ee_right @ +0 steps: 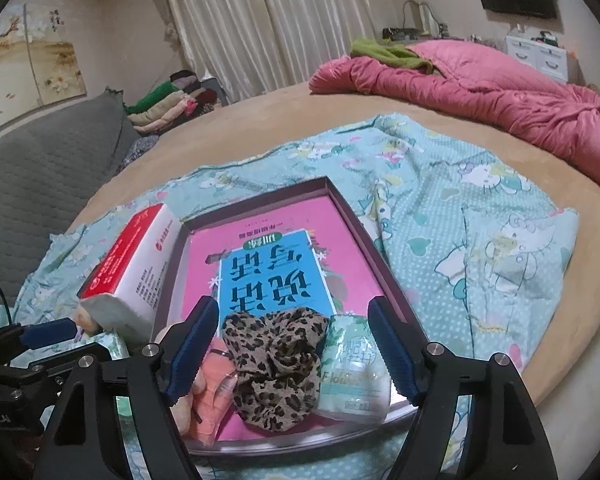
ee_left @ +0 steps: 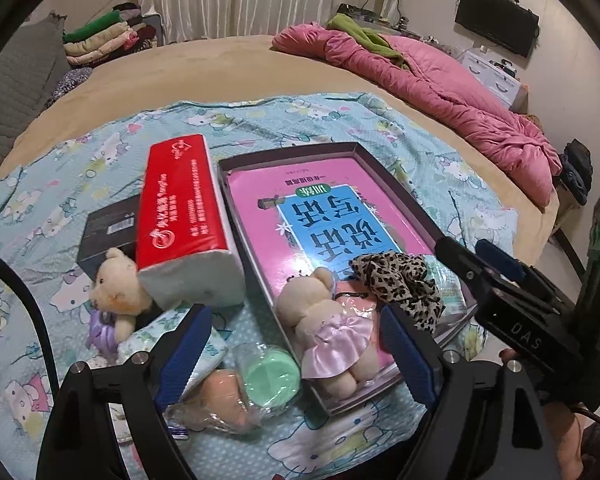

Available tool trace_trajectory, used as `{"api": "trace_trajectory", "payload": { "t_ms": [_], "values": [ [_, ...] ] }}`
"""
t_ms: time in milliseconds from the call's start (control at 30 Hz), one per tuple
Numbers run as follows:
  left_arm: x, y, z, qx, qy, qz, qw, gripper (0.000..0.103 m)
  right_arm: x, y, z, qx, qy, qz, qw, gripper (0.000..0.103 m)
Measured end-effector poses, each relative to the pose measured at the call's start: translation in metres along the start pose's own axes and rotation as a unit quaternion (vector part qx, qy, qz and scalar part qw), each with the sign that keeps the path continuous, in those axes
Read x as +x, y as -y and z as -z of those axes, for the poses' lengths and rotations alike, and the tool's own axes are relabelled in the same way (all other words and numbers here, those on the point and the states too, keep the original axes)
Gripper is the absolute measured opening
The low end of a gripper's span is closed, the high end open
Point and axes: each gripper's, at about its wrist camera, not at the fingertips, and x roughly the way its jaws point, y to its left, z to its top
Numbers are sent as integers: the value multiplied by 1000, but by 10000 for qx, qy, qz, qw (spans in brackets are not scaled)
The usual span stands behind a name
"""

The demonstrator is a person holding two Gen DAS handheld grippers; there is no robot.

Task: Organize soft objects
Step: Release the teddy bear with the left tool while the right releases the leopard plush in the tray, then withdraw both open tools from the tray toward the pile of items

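Left gripper (ee_left: 296, 344) tilts down over the bed, jaws wide and empty, a pink-skirted teddy bear (ee_left: 328, 320) lying between them in the shallow box (ee_left: 396, 184). Right gripper (ee_right: 292, 344) angles down likewise, jaws wide around a leopard-print scrunchie (ee_right: 276, 364), not pressing it.

Fuzzy plush bear (ee_left: 324, 320) in satin skirt; glossy book cover (ee_right: 268, 264); crinkled cloth leopard scrunchie (ee_right: 276, 364); shiny plastic-wrapped tissue pack (ee_left: 180, 208); matt printed cotton sheet (ee_right: 480, 248).

A home bedroom: bed (ee_right: 260, 128), pink quilt (ee_right: 500, 92), curtains (ee_right: 268, 20).
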Motion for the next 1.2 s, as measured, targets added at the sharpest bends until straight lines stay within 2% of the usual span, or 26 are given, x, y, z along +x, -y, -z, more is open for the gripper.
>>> {"api": "trace_trajectory", "payload": {
  "t_ms": [400,833,1200],
  "values": [
    [-18,-16,0,-108,72,-124,9998,86,-28,-7,-9,71,474,124,9988,79],
    [-33,-34,0,-271,109,-19,9996,86,-40,-28,-8,-226,532,113,9983,79],
    [-50,-64,3,-544,197,-93,9983,86,-51,-51,-7,-498,646,44,9967,79]
  ]
}}
